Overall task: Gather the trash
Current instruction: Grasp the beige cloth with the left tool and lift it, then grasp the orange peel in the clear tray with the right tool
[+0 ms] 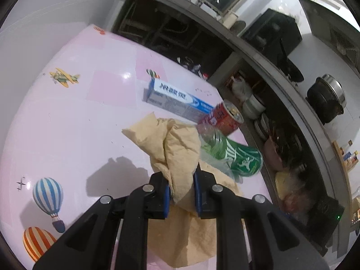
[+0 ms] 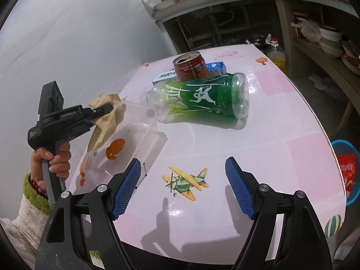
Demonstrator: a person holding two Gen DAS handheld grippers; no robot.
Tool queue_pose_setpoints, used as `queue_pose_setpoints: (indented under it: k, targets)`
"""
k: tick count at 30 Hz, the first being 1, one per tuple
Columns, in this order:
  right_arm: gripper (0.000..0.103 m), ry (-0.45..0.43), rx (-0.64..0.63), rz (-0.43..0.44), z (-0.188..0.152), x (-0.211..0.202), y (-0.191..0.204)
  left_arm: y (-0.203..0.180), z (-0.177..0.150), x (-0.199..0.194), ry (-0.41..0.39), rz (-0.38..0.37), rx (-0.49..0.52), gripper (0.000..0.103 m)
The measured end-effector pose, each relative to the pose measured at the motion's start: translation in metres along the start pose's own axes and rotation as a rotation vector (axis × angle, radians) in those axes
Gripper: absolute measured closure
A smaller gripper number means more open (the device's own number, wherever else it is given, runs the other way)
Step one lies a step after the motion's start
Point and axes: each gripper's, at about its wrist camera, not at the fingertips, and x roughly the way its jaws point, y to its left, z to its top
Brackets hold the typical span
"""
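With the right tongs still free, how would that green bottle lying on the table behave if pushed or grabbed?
The green bottle lies on its side, so a sideways push would probably roll it. It looks empty and clear at the neck, likely light. Thin plastic may dent under the right tongs, and the glossy table may let it slide.

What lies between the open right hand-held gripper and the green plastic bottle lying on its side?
Only bare pink tabletop with a printed biplane, seen in the right wrist view, separates the right hand-held gripper from the green plastic bottle.
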Motion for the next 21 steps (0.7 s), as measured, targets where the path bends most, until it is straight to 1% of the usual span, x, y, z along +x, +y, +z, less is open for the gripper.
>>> queue_pose_setpoints:
  k: [4, 6, 8, 11, 13, 14, 16, 19, 21]
  targets:
    - [0.029, 0.003, -0.005, 0.0, 0.0, 0.001, 0.003, -0.01, 0.001, -0.013, -0.071, 0.028, 0.039, 0.087]
    - [0.031, 0.005, -0.008, 0.006, 0.002, 0.002, 0.005, -0.014, 0.002, -0.019, -0.103, 0.042, 0.063, 0.09]
    - [0.033, 0.007, -0.018, 0.019, 0.005, 0.004, 0.008, -0.019, 0.001, -0.029, -0.147, 0.072, 0.09, 0.092]
    - [0.036, 0.006, -0.057, 0.056, 0.015, 0.009, 0.022, -0.028, 0.001, -0.044, -0.216, 0.132, 0.127, 0.094]
    - [0.036, 0.016, -0.118, 0.107, 0.025, 0.018, 0.037, -0.034, 0.001, -0.055, -0.258, 0.162, 0.156, 0.094]
    - [0.036, 0.028, -0.141, 0.124, 0.028, 0.023, 0.043, -0.036, 0.001, -0.058, -0.27, 0.172, 0.165, 0.094]
    - [0.036, 0.086, -0.213, 0.18, 0.038, 0.042, 0.06, -0.041, 0.0, -0.063, -0.28, 0.215, 0.186, 0.094]
    - [0.039, 0.184, -0.318, 0.235, 0.046, 0.077, 0.085, -0.042, -0.003, -0.064, -0.268, 0.27, 0.195, 0.094]
    - [0.042, 0.24, -0.362, 0.231, 0.047, 0.098, 0.097, -0.039, -0.005, -0.064, -0.257, 0.279, 0.176, 0.094]
